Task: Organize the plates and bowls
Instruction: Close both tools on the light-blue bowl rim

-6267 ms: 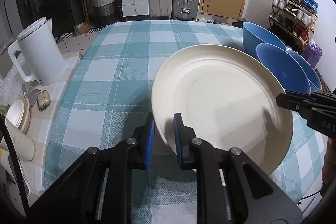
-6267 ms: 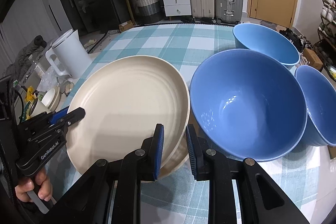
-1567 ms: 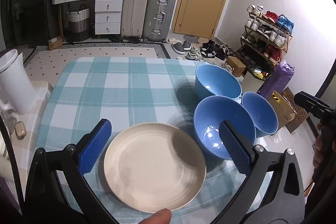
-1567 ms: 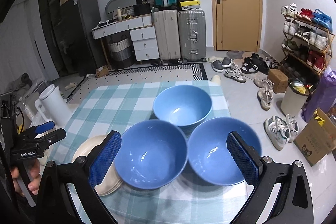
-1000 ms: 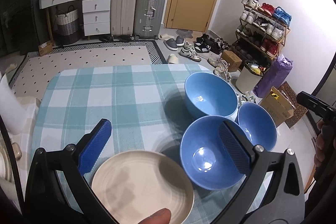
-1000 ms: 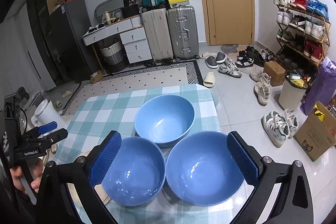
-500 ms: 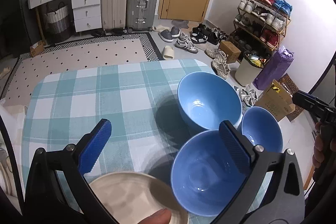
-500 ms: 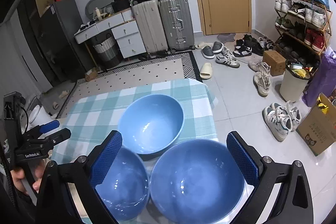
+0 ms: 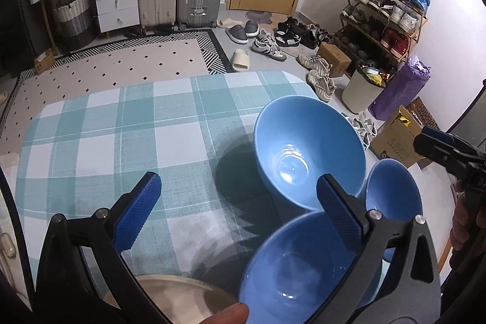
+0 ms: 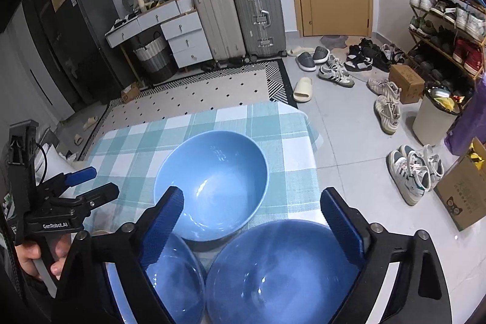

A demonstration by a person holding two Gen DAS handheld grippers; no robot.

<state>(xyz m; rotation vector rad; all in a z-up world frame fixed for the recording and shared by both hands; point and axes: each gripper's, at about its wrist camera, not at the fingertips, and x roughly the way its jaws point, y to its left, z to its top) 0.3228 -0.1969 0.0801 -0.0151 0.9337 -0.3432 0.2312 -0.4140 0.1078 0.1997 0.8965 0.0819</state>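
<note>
Three blue bowls stand close together on the checked tablecloth (image 9: 127,141). The far bowl (image 9: 306,154) also shows in the right wrist view (image 10: 212,181). The near left bowl (image 9: 297,269) (image 10: 173,275) and the near right bowl (image 9: 391,187) (image 10: 273,269) sit in front of it. A cream plate (image 9: 182,299) lies at the near edge, left of the bowls. My left gripper (image 9: 240,211) is wide open and empty above the table. My right gripper (image 10: 252,220) is wide open and empty above the bowls.
The table's far edge drops to a tiled floor with a patterned rug (image 9: 121,66). Suitcases (image 10: 240,17), a drawer unit (image 10: 182,41), a shoe rack (image 9: 385,17), loose shoes and a bin (image 10: 431,114) stand beyond. A white kettle is partly hidden at the left.
Both grippers, shut on the plate's rim 6 s ago, let go and opened. Over the last second both have moved forward and down towards the bowls; the plate slid to the frame's bottom.
</note>
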